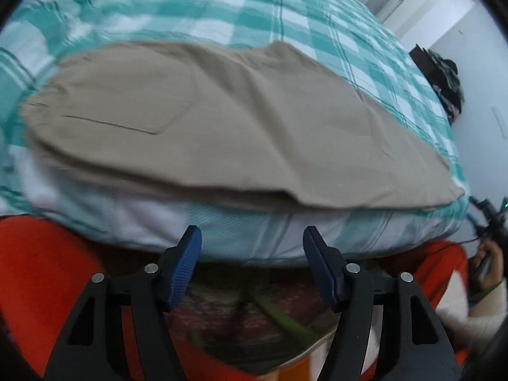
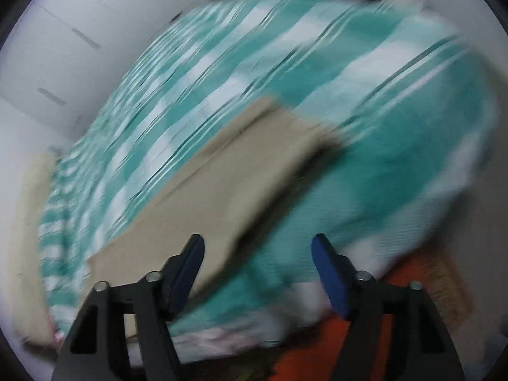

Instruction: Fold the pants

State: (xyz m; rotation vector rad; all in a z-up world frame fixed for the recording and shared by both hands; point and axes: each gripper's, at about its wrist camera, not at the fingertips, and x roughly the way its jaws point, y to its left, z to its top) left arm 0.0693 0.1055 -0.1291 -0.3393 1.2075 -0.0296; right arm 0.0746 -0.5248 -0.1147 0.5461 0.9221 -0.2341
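Left gripper (image 1: pixel 252 238) jaws open, empty | right gripper (image 2: pixel 257 247) jaws open, empty | pants (image 1: pixel 222 127) lying flat on bed (image 1: pixel 317 16), apparently released for folding.

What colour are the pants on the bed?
Plain khaki-beige pants; clearest in the left wrist view.

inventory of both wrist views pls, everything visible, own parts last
pants: 1, beige, lying flat on the bed near its front edge
bedcover: 1, teal and white check, over the bed
rug: 1, orange-red, on the floor in front of the bed
wardrobe: 1, white with bar handles, behind the bed
door: 1, white, far corner
dark pile: 1, dark, past the bed's far end, too blurred to name
left gripper: 1, black with blue pads, open, nothing between them
right gripper: 1, same make, open, empty
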